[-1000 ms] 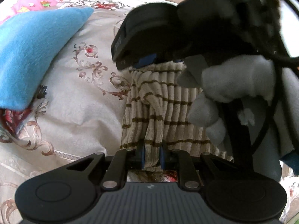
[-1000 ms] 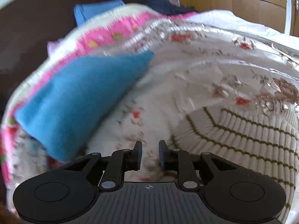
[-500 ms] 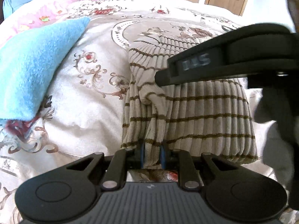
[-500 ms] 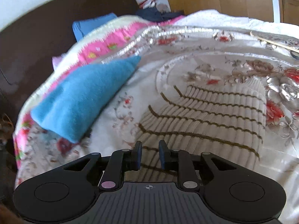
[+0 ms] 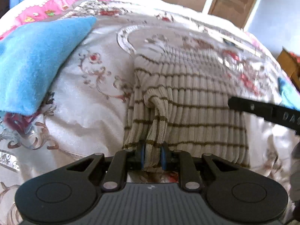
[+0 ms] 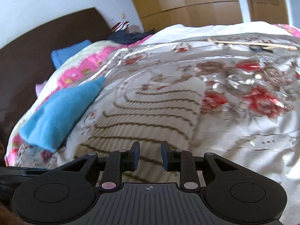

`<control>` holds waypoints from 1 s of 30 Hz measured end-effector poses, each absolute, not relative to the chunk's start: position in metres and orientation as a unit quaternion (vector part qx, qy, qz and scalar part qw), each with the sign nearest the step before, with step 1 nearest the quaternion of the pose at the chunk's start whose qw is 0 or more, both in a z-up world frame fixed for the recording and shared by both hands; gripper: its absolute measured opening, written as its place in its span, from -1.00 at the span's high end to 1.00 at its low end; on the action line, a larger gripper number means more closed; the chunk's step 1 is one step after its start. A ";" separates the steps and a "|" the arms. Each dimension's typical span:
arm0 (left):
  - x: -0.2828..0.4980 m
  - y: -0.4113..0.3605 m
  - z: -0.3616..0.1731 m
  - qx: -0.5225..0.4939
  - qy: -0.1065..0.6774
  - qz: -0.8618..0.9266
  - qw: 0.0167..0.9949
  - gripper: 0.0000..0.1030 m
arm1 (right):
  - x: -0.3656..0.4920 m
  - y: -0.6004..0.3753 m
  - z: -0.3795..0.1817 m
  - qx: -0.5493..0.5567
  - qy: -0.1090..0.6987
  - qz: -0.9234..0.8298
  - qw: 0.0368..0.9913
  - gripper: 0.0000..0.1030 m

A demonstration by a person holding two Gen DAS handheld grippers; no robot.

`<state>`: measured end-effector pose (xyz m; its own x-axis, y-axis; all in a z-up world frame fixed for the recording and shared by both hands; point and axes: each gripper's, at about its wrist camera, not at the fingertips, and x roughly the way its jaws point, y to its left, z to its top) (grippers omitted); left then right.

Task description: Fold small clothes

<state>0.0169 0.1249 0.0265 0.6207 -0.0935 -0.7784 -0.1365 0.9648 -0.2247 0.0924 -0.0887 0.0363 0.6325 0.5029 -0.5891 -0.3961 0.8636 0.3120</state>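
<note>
My left gripper (image 5: 152, 154) was clamped on the near hem of the striped ribbed knit (image 5: 187, 108) lying mid-frame on the floral bedspread (image 5: 90, 112). My right gripper (image 6: 149, 154), jaws just opening, held nothing. Folding looked barely begun.

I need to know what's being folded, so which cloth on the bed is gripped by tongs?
The cream brown-striped knit, pinched at its near edge by the left tongs. The fluffy blue cloth lies untouched beside it.

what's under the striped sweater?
The striped sweater lies on the floral bedspread, which shows all around it. The left gripper pinches its near hem. Anything beneath the knit itself is covered.
</note>
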 end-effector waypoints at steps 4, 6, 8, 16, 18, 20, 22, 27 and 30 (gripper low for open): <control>0.014 0.124 0.048 -0.139 0.401 0.015 0.905 0.29 | 0.097 -0.099 0.025 0.092 0.350 0.243 0.900 0.48; 0.021 0.118 0.054 -0.126 0.389 0.010 0.912 0.28 | 0.097 -0.101 0.020 0.088 0.347 0.243 0.902 0.42; 0.034 0.115 0.054 -0.118 0.381 0.000 0.917 0.25 | 0.097 -0.100 0.013 0.076 0.345 0.241 0.904 0.36; 0.056 0.115 0.021 -0.097 0.424 0.014 0.900 0.15 | 0.095 -0.117 0.010 0.127 0.343 0.255 0.895 0.28; 0.054 0.116 0.029 -0.107 0.418 0.011 0.902 0.15 | 0.092 -0.116 0.015 0.127 0.339 0.263 0.894 0.28; 0.055 0.118 0.035 -0.109 0.409 0.008 0.906 0.15 | 0.092 -0.115 0.015 0.129 0.344 0.271 0.890 0.28; 0.059 0.119 0.036 -0.104 0.401 0.013 0.910 0.15 | 0.095 -0.107 0.007 0.107 0.363 0.261 0.888 0.19; 0.064 0.117 0.019 -0.088 0.418 0.010 0.904 0.12 | 0.097 -0.106 0.001 0.121 0.386 0.261 0.877 0.19; 0.059 0.122 0.033 -0.105 0.401 -0.005 0.910 0.13 | 0.104 -0.107 0.002 0.130 0.389 0.259 0.875 0.12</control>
